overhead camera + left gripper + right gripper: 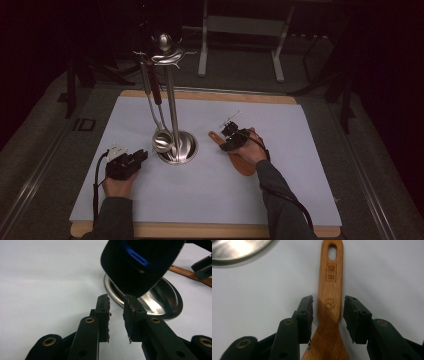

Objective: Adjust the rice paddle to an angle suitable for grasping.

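My right gripper (pixel 328 308) is open around the wooden spatula (pixel 329 290), which lies flat on the white surface (pixel 387 277). I should close gently on the handle's middle, then lift straight.

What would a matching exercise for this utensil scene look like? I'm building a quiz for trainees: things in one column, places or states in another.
Things:
1. wooden spatula
2. ladle
3. left gripper
4. stand base

Places or states:
A. hanging from the stand
B. lying flat between open jaws
C. round shiny metal, on the white sheet
D. empty, jaws apart

Pairs: 1-B, 2-A, 3-D, 4-C
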Available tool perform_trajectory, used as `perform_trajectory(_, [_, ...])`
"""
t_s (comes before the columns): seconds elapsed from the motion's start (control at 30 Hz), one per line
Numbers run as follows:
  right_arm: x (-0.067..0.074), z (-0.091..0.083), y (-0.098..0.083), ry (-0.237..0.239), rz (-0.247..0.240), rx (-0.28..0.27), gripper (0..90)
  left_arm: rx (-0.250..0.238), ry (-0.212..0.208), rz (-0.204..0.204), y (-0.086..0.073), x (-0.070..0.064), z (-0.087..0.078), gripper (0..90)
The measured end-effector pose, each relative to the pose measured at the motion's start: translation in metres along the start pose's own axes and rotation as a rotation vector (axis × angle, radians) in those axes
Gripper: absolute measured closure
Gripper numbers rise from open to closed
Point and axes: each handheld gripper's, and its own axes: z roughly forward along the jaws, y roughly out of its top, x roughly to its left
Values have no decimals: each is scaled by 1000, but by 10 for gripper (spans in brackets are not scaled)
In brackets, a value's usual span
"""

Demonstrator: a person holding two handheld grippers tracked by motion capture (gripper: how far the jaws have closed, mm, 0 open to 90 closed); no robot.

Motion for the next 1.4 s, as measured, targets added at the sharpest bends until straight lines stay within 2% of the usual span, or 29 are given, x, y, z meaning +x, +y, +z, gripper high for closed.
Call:
perform_trajectory(0.07, [-1, 4, 0, -4, 0, 30, 614, -1, -2, -4, 0, 0, 0, 742])
perform_trajectory(0.13, [-2, 3, 1, 11, 10, 38, 658, -4, -2, -9, 0, 1, 0, 740])
perform_trajectory(0.2, [-3, 2, 1, 14, 8, 50, 659, -5, -3, -11, 0, 1, 0, 741])
perform_trajectory(0.23, [-2, 2, 2, 15, 0, 65, 660, -7, -4, -11, 0, 1, -1, 741])
perform_trajectory(0.27, [0, 0, 3, 17, -31, 100, 662, -7, -4, -11, 0, 1, -1, 740])
perform_trajectory(0.37, [2, -2, 3, 25, -65, 134, 661, -7, -4, -12, 0, 1, 0, 740])
perform_trajectory(0.43, [2, -2, 3, 29, -69, 143, 660, -6, -3, -12, 0, 1, 0, 740])
perform_trajectory(0.5, [2, 0, 6, 36, -63, 171, 651, -6, -3, -11, 0, 1, 0, 740])
perform_trajectory(0.53, [3, 1, 11, 32, -61, 204, 650, -7, -3, -12, 0, 1, 0, 740])
perform_trajectory(0.57, [3, 1, 11, 32, -61, 204, 650, -7, -4, -11, 0, 1, -1, 740])
perform_trajectory(0.63, [3, 2, 15, 27, -78, 233, 651, -10, -5, -13, -1, 1, -1, 740])
perform_trajectory(0.73, [3, 2, 15, 31, -85, 238, 663, -11, -7, -17, -1, 2, -1, 740])
perform_trajectory(0.77, [2, 2, 14, 40, -71, 233, 664, -11, -8, -16, -1, 2, -1, 740])
perform_trajectory(0.93, [-2, -2, 5, 72, -67, 152, 664, -10, -8, -18, -1, 2, -1, 740])
perform_trajectory(1.0, [-2, -2, 5, 72, -67, 152, 664, -10, -8, -19, -1, 2, -1, 740])
perform_trajectory(1.03, [-3, -4, 3, 83, -74, 131, 664, -10, -7, -19, -1, 2, -1, 740])
perform_trajectory(1.1, [-3, -12, -1, 125, -93, 54, 664, -10, -7, -19, -1, 2, -1, 740])
perform_trajectory(1.13, [-3, -12, -1, 125, -93, 54, 664, -10, -7, -19, -1, 2, -1, 740])
perform_trajectory(1.17, [-3, -16, -2, 147, -110, 26, 664, -10, -7, -19, -1, 2, -1, 740])
perform_trajectory(1.2, [-3, -16, -2, 147, -110, 26, 664, -10, -7, -18, -1, 2, -1, 740])
perform_trajectory(1.23, [-3, -19, -4, 157, -124, 4, 664, -10, -7, -18, -1, 2, -1, 740])
perform_trajectory(1.37, [-3, -23, -5, 176, -125, -40, 665, -12, -9, -21, -1, 2, -1, 740])
perform_trajectory(1.4, [-2, -27, -7, 193, -132, -77, 665, -12, -9, -22, -1, 2, -1, 740])
